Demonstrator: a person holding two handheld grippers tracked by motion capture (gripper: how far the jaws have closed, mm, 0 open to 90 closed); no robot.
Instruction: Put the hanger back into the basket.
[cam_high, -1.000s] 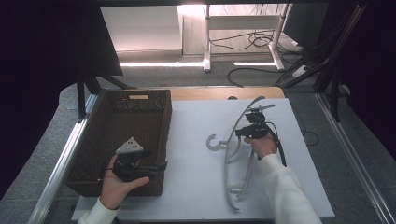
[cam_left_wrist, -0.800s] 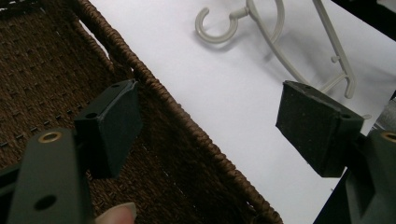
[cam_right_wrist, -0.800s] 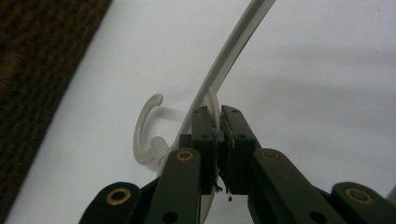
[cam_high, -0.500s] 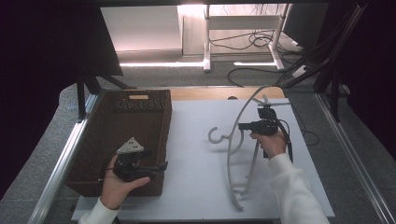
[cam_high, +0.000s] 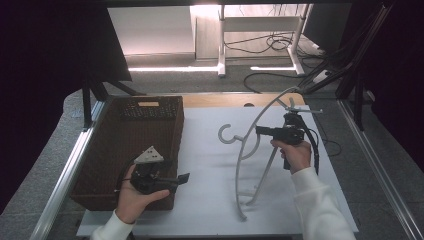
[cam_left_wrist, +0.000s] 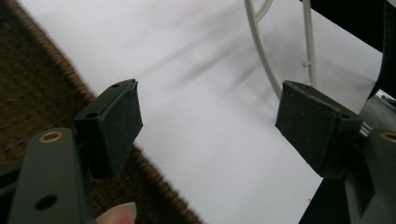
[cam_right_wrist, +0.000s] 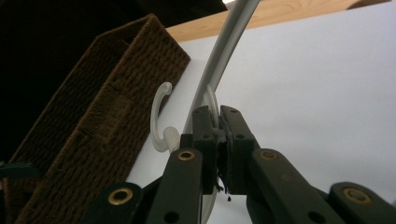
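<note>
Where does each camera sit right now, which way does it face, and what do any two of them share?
High view: above the person's side, looking forward and down on the table; both forearms and hands enter from below.
Left gripper view: on the left gripper, facing the mat between open jaws; a fingertip shows.
Right gripper view: on the right gripper, facing the basket, jaws shut on the hanger.
Shared: hanger and basket appear in all three.

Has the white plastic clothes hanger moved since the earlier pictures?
Yes. The white plastic clothes hanger was tipped up by the right gripper, its top end now rising toward the table's wooden far edge.
</note>
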